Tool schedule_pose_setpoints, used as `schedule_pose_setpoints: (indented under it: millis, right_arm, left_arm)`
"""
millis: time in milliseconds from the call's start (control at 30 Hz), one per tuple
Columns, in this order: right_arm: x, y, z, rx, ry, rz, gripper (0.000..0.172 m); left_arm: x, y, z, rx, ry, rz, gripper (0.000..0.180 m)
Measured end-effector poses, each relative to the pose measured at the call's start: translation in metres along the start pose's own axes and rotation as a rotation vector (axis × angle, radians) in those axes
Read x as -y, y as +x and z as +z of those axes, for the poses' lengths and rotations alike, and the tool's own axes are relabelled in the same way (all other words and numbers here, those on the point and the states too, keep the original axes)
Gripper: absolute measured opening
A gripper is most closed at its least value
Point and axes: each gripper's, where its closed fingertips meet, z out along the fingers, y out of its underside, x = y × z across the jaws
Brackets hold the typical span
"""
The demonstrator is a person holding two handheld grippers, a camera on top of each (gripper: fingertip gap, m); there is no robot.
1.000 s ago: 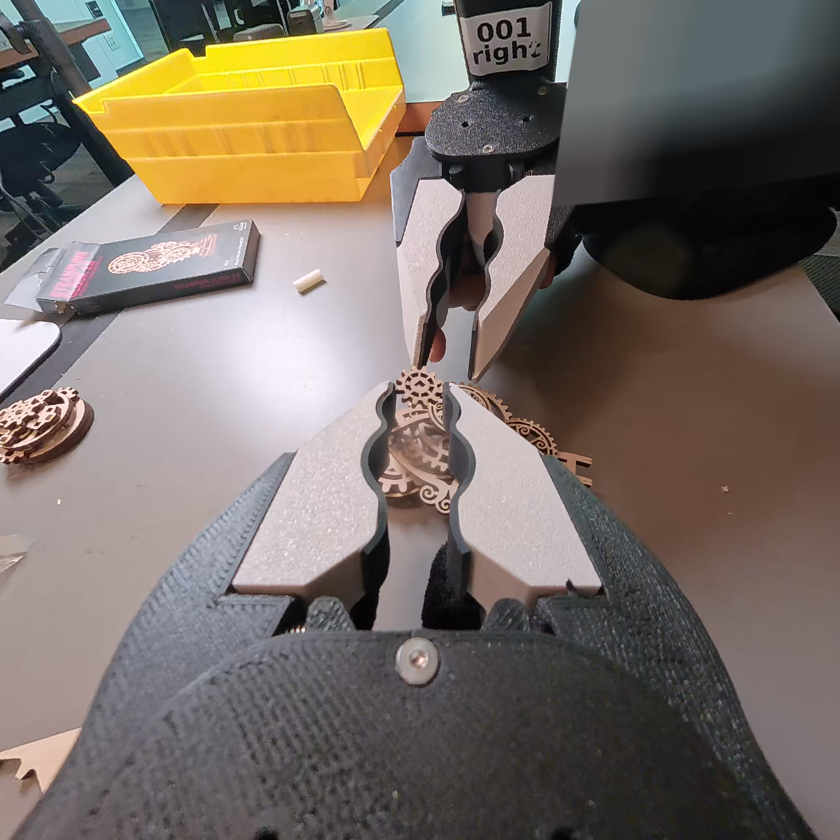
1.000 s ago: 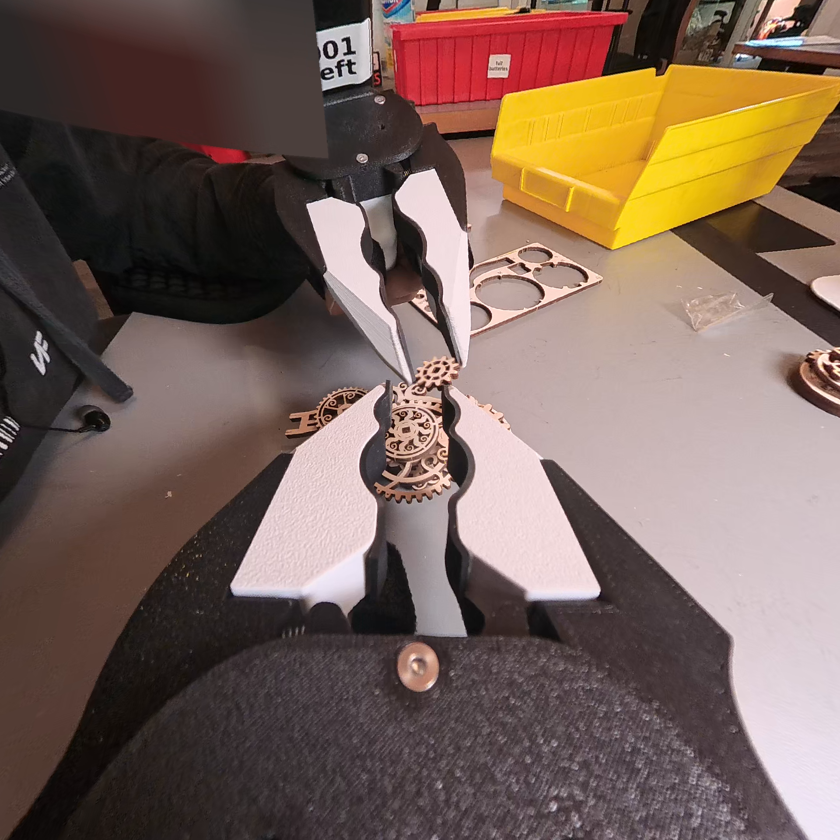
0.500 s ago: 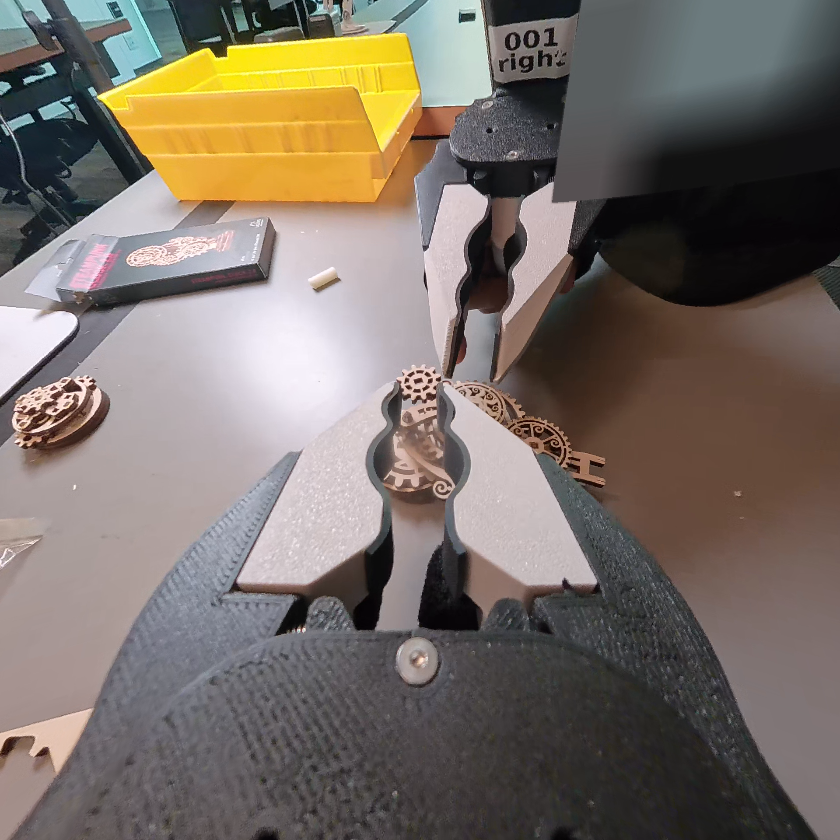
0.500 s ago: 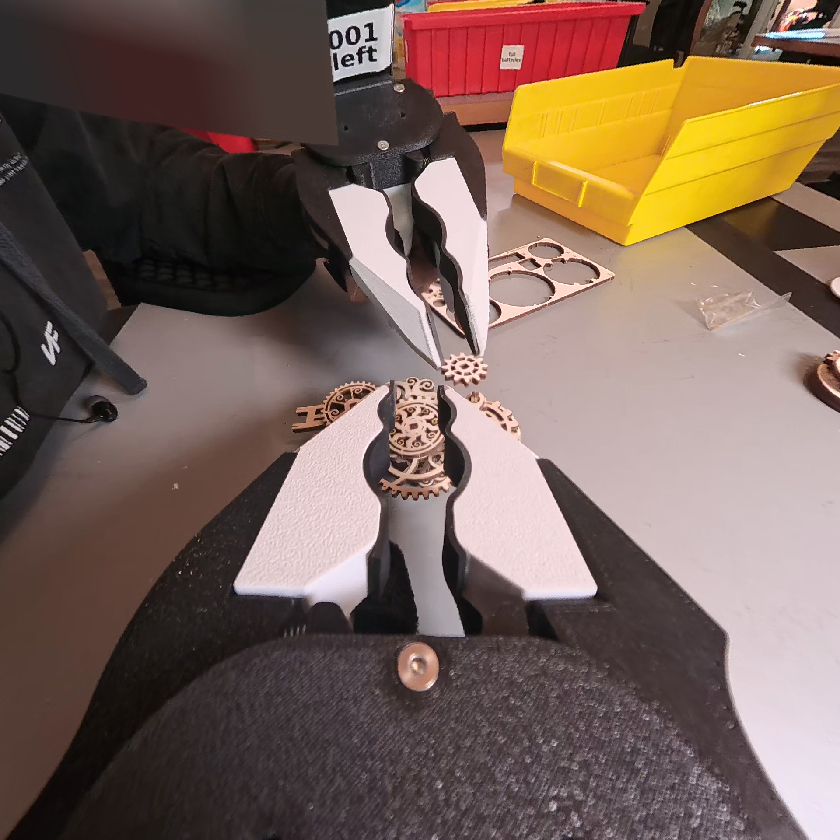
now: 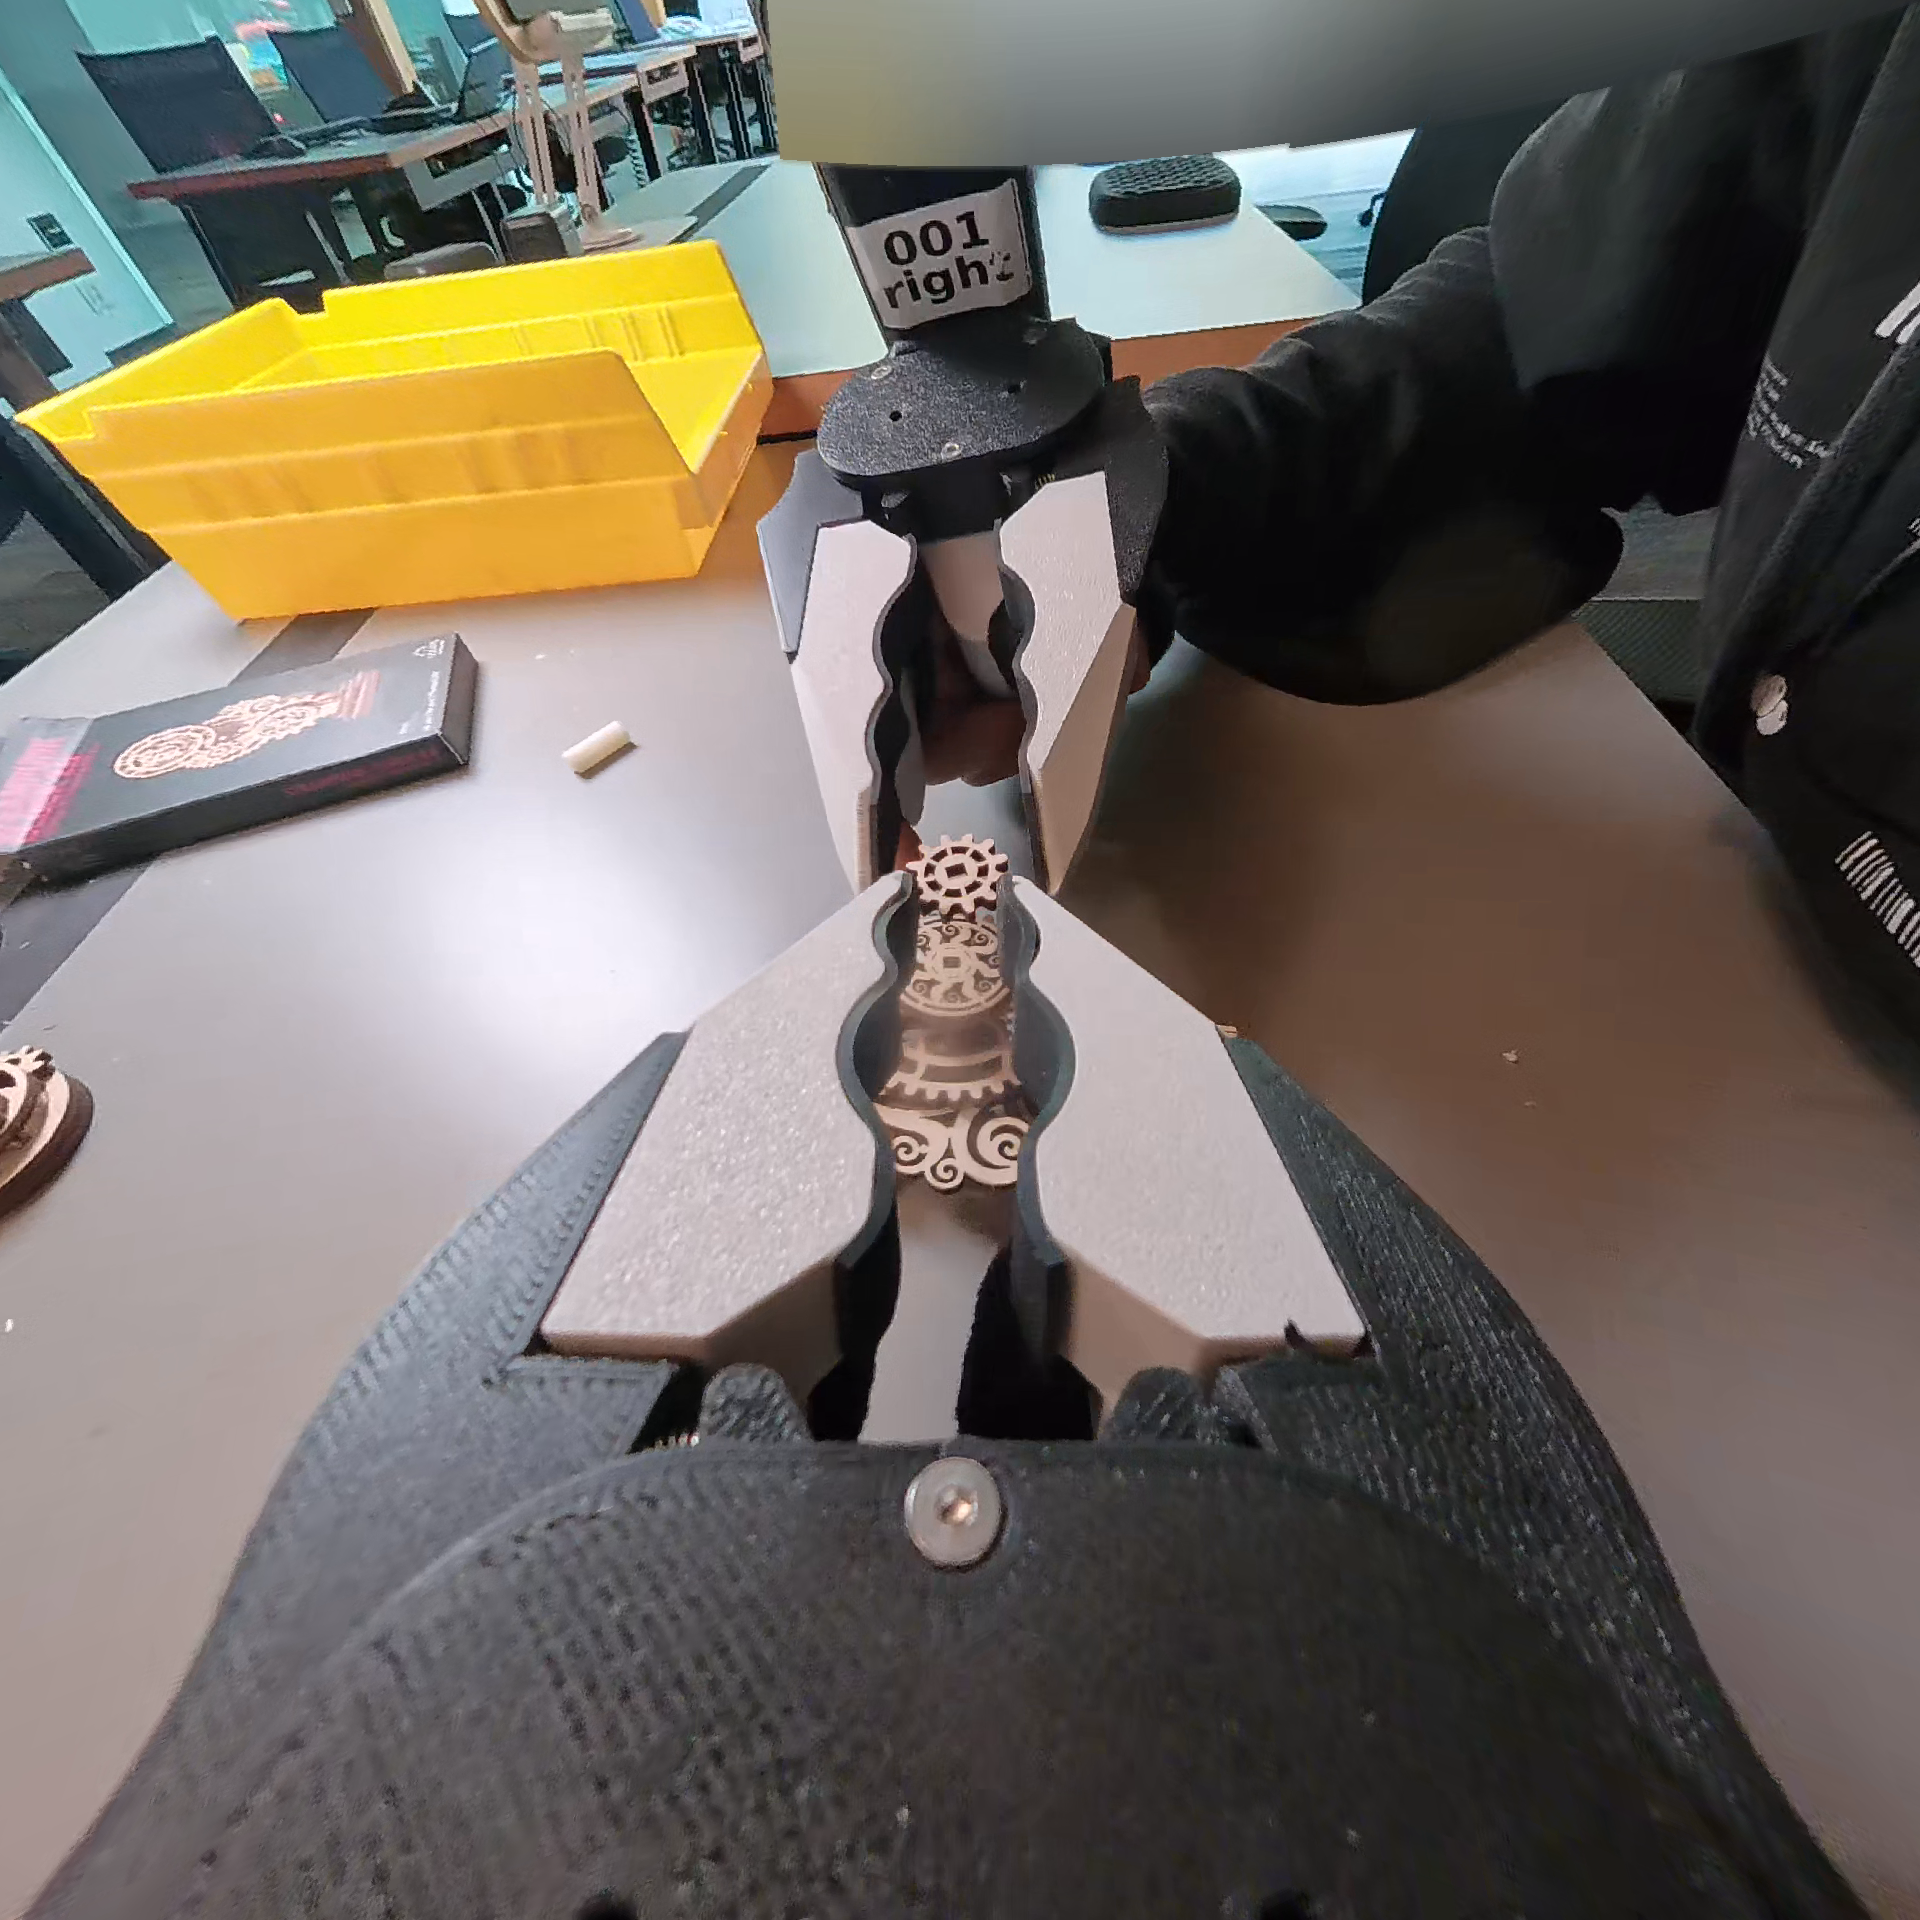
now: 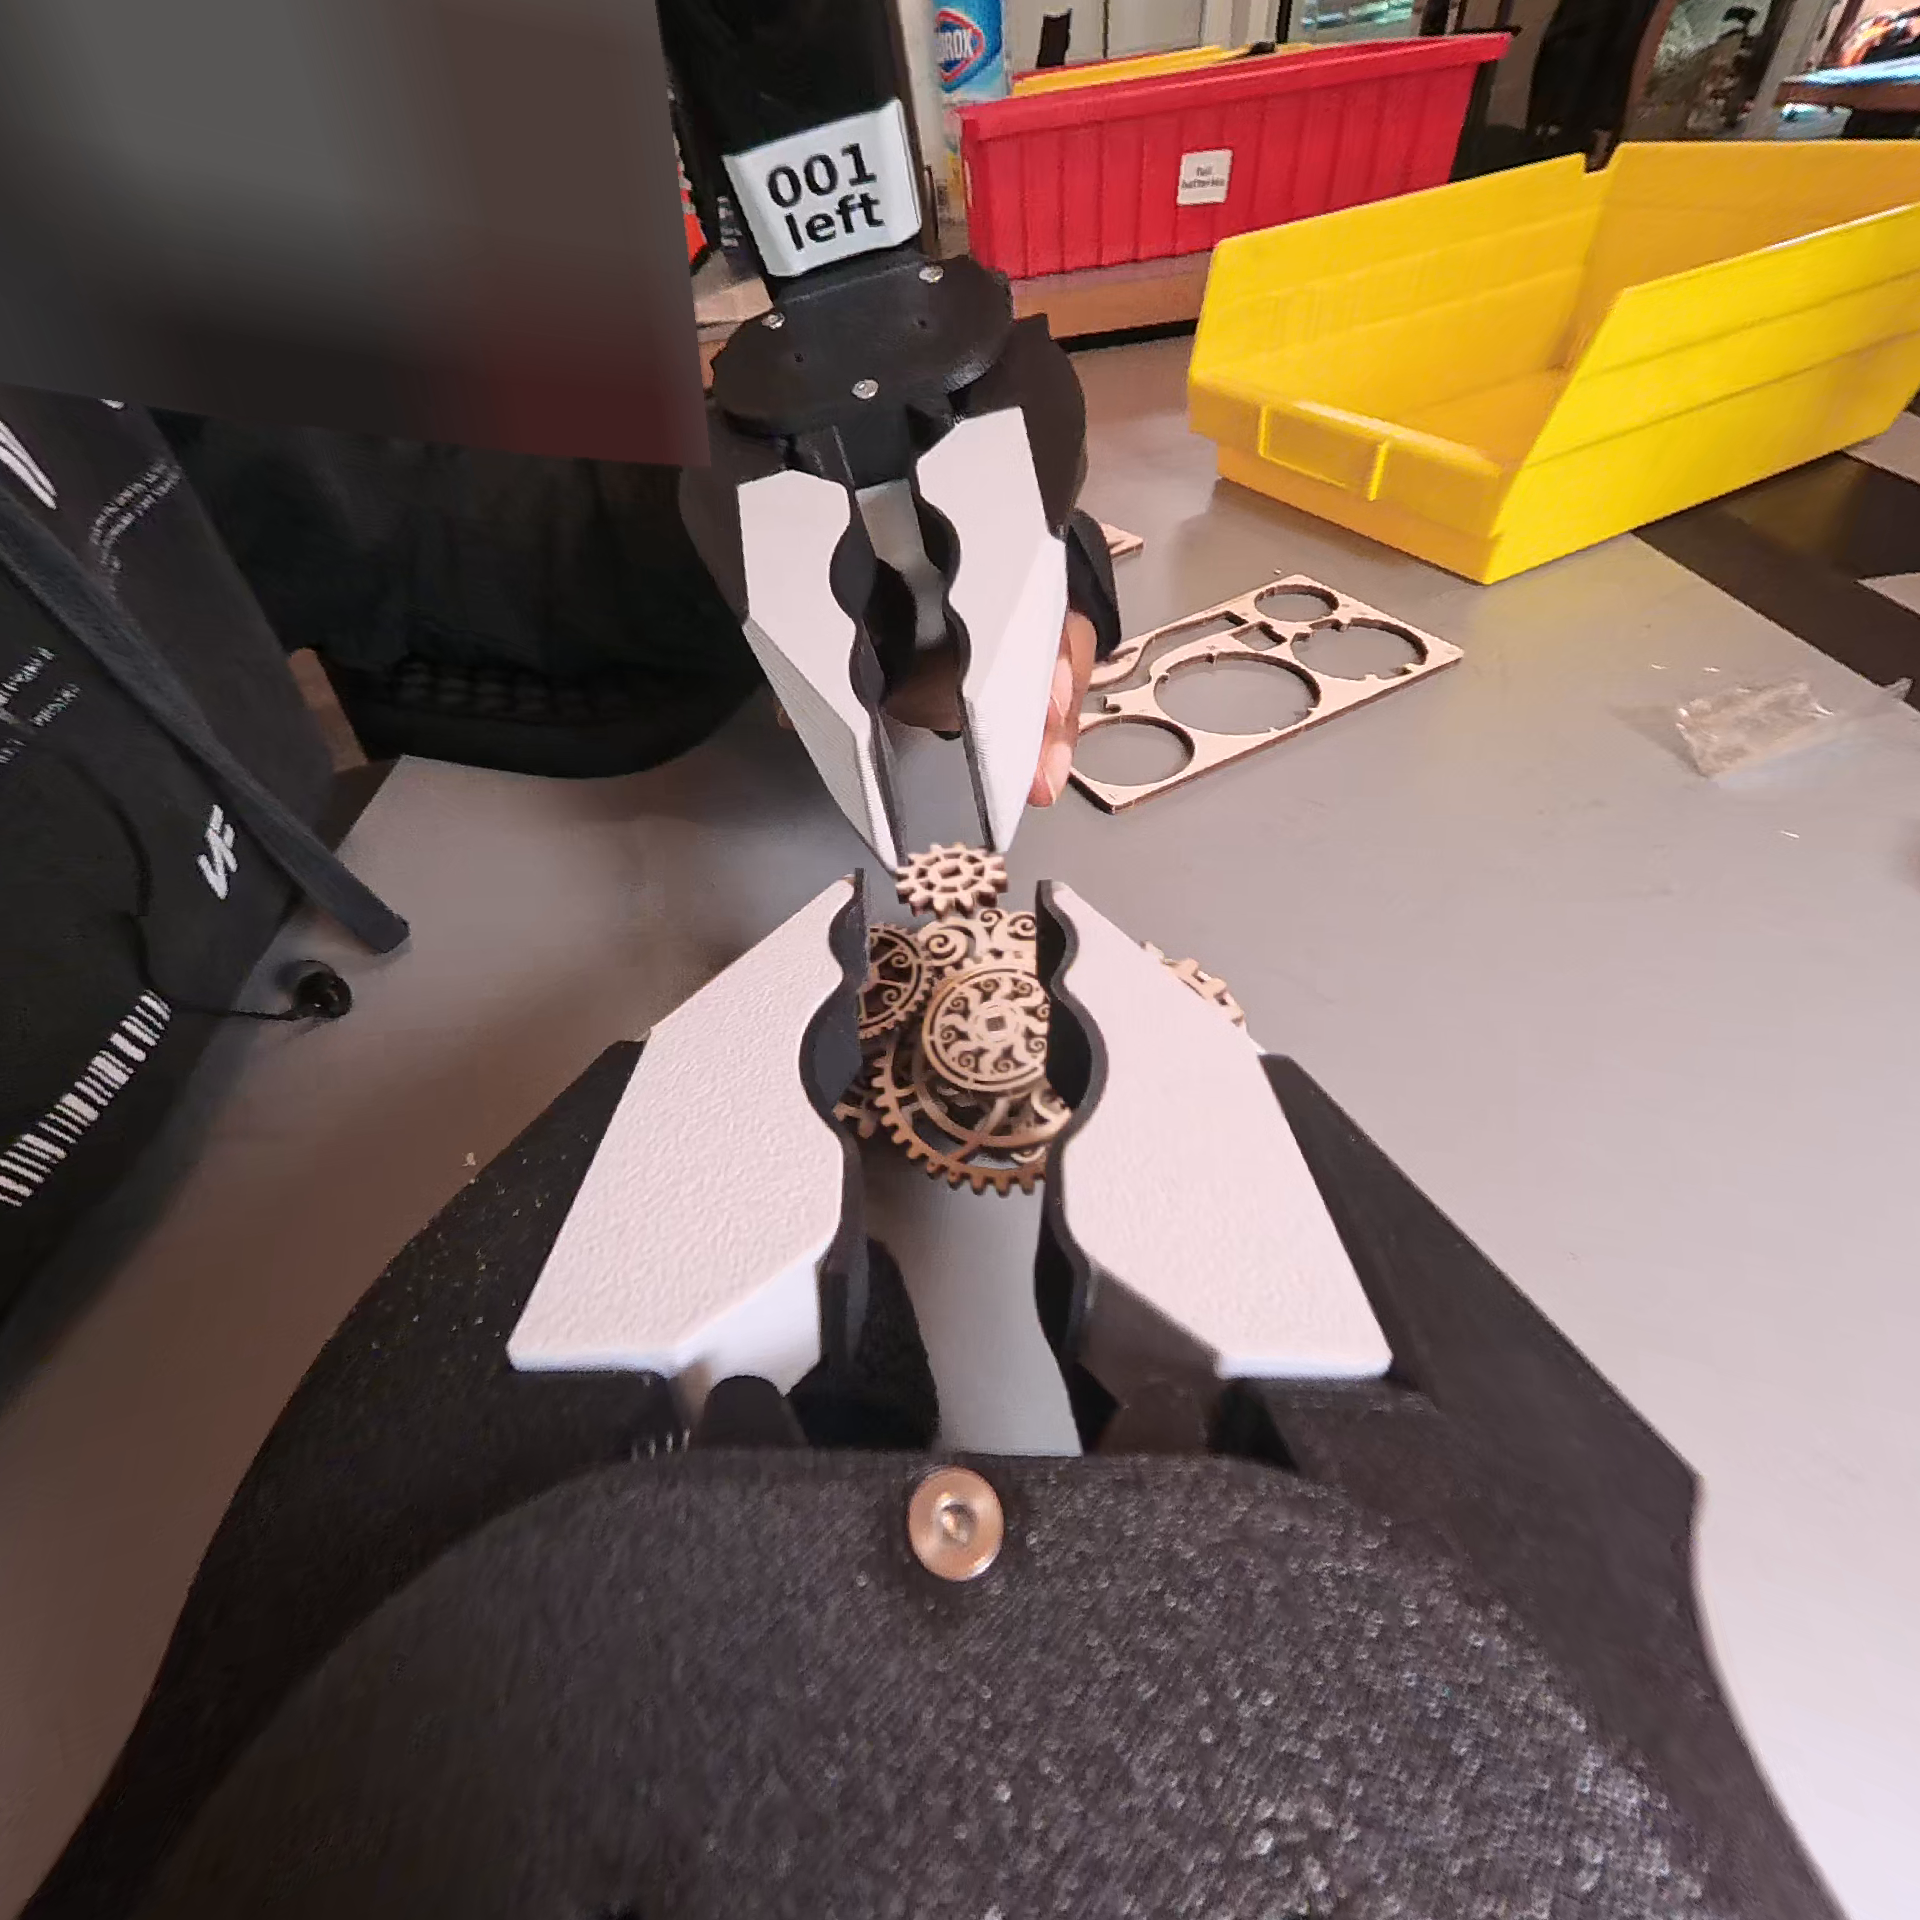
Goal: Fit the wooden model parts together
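My left gripper (image 5: 956,896) is shut on a small wooden gear (image 5: 954,881), pinched by its rim at the fingertips and held just above the table. In the right wrist view the same gear (image 6: 951,878) hangs from the left gripper (image 6: 940,844). A wooden gear model (image 6: 987,1049), several ornate gears on a scrolled frame, lies on the grey table (image 6: 1455,1039) below it. My right gripper (image 6: 951,902) is open, its fingers (image 6: 748,1039) on either side of the model without pressing on it. The right gripper also shows in the left wrist view (image 5: 961,836), tips apart behind the gear.
A yellow bin (image 5: 416,447) stands at the back, with a red bin (image 6: 1195,156) behind it. A black box (image 5: 239,743), a small white peg (image 5: 597,746) and another round gear model (image 5: 26,1117) lie left. A cut-out wooden sheet (image 6: 1257,686) and a plastic bag (image 6: 1745,717) lie farther right. My left and right fingertips are right by each other. The small white peg (image 5: 597,746) sits 20 cm or so from the ends of my right fingers.
My right gripper's fingers have spread apart around the gear model. My left gripper has closed on the small gear and keeps it above the model's far end.
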Motion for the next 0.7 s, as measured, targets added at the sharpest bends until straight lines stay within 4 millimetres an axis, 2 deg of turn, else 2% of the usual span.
schedule_pose_setpoints:
  millis: [133,300,500,700]
  right_arm:
    - [-0.002,0.002,0.001,-0.019,-0.008,-0.014,0.019]
    - [-0.002,0.007,0.002,-0.051,-0.012,-0.013,0.018]
    - [-0.001,0.024,0.0,-0.163,-0.008,-0.023,0.018]
    - [0.007,0.033,0.0,-0.273,0.007,-0.088,0.018]
  left_arm:
    - [0.0,-0.001,0.0,-0.004,0.006,-0.024,0.012]
    - [-0.002,-0.006,-0.001,0.008,0.008,-0.053,0.013]
    - [-0.005,-0.025,-0.004,0.106,0.008,-0.107,0.012]
    - [0.002,-0.031,-0.001,0.109,0.056,-0.25,0.026]
